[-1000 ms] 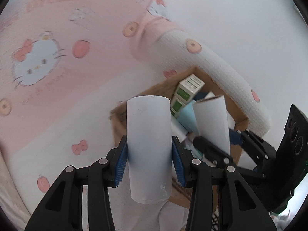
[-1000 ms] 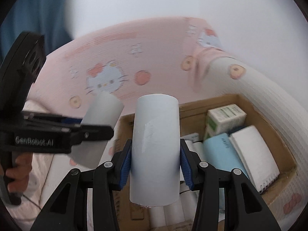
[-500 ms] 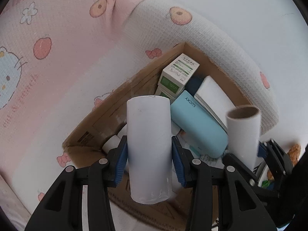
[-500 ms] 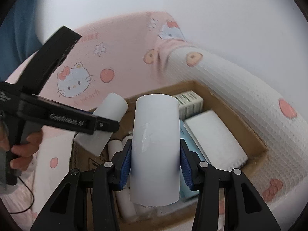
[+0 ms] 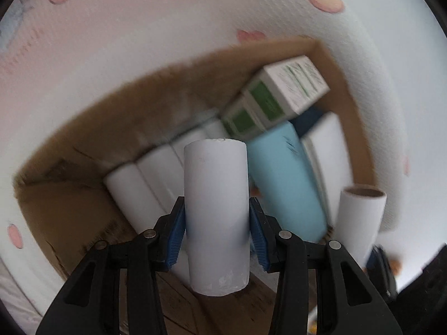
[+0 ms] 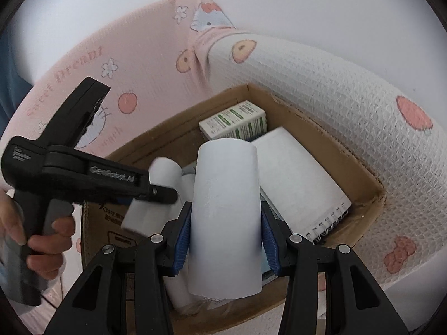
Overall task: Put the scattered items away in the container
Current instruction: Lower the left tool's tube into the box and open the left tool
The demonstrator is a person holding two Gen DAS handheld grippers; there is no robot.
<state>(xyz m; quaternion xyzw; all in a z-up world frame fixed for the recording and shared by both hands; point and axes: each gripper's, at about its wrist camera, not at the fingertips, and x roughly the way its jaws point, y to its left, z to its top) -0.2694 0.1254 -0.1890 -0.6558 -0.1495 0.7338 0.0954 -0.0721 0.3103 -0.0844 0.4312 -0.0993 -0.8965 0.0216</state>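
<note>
Left wrist view: a white roll point(image 5: 216, 215) is clamped between the blue pads of the left gripper point(image 5: 217, 234), held upright over the cardboard box point(image 5: 92, 139). Free floor is seen only at the near-left corner; white rolls point(image 5: 139, 192), a blue case point(image 5: 285, 184), green-and-white cartons point(image 5: 279, 95) and a notebook point(image 6: 296, 178) fill the rest. A second roll point(image 6: 226, 217) is gripped by the right gripper point(image 6: 225, 237) above the near wall. The box is bedded on a pink-and-white quilt point(image 6: 335, 89) before a pale wall. Compared with half a second earlier, both rolls are seen lower and closer to the box interior.
</note>
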